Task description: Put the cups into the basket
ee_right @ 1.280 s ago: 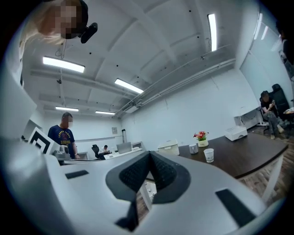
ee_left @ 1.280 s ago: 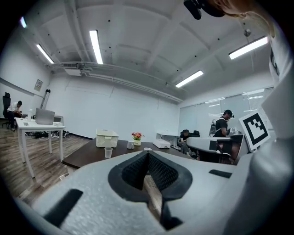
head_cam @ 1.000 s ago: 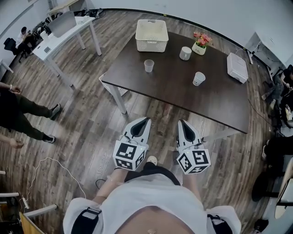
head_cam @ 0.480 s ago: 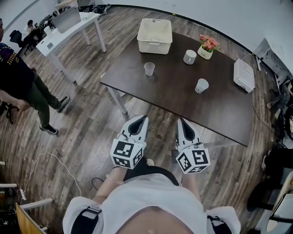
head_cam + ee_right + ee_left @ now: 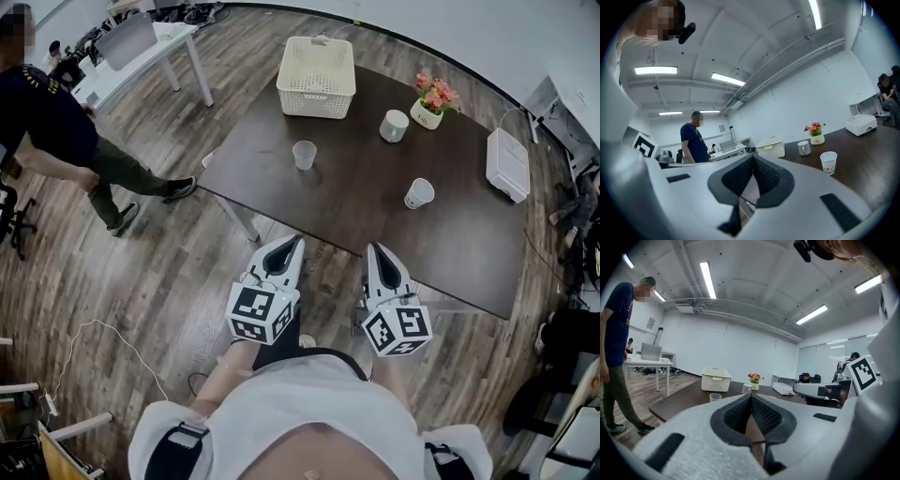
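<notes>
Three cups stand on the dark brown table (image 5: 356,202): a clear plastic cup (image 5: 304,154) (image 5: 715,397), a grey mug (image 5: 394,125) (image 5: 803,148) and a white paper cup (image 5: 418,192) (image 5: 828,162). A cream slatted basket (image 5: 317,64) (image 5: 716,379) (image 5: 771,146) sits at the table's far left corner. My left gripper (image 5: 296,242) (image 5: 751,395) and right gripper (image 5: 373,249) (image 5: 752,157) hang side by side just short of the table's near edge, over the floor. Both are shut with nothing between the jaws.
A pot of pink flowers (image 5: 432,101) stands beside the mug, and a white box (image 5: 507,164) lies at the table's right end. A person in a dark shirt (image 5: 66,141) walks across the wooden floor at the left. A white desk (image 5: 141,52) stands behind.
The person at the left has walked further into view, toward the table. The table has shifted slightly in view. Both grippers stay shut and keep their place.
</notes>
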The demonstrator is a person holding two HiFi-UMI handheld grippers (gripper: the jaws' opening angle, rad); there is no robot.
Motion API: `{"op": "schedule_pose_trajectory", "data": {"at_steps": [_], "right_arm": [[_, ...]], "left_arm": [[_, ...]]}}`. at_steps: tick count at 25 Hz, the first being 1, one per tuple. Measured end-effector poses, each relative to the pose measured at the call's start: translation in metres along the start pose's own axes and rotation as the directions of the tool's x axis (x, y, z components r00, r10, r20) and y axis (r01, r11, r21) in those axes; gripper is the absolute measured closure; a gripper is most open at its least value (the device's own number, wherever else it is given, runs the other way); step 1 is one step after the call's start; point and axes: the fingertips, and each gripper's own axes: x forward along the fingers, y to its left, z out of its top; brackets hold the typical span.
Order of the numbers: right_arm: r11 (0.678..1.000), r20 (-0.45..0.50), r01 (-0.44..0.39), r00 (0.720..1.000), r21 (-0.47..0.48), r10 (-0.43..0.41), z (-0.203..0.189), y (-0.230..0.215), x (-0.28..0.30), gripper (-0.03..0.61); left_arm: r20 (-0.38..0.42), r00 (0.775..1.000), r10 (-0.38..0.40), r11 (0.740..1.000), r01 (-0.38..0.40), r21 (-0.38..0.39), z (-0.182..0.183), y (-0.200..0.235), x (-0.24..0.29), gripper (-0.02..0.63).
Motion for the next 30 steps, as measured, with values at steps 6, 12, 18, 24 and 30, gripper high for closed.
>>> {"op": "schedule_pose_trajectory", "data": {"at_steps": [6, 12, 18, 24, 30], "right_arm": [[1.000, -0.003, 0.014, 1.000, 0.005, -0.014, 0.010, -0.016, 0.072, 0.566], [1.000, -0.035, -0.027, 0.999, 0.003, 0.027, 0.012, -0.014, 0.163, 0.566], [1.000, 0.005, 0.007, 1.000, -0.015, -0.007, 0.033, -0.025, 0.244, 0.566], [0.999, -0.027, 0.038, 0.999, 0.032, -0.037, 0.034, -0.032, 0.295, 0.566], [0.999, -0.111, -0.007, 0.994, 0.050, 0.012, 0.019, -0.035, 0.320, 0.564]], "left_arm": [[-0.011, 1.000, 0.000, 1.000, 0.000, -0.005, 0.021, 0.053, 0.052, 0.603], [-0.030, 0.999, -0.021, 1.000, 0.021, 0.001, 0.042, 0.113, 0.105, 0.603], [-0.047, 0.998, -0.041, 0.999, 0.042, 0.005, 0.060, 0.169, 0.157, 0.603], [-0.078, 0.993, -0.085, 0.996, 0.083, -0.030, 0.063, 0.212, 0.197, 0.603], [-0.095, 0.989, -0.117, 0.993, 0.114, -0.039, 0.060, 0.226, 0.227, 0.603]]}}
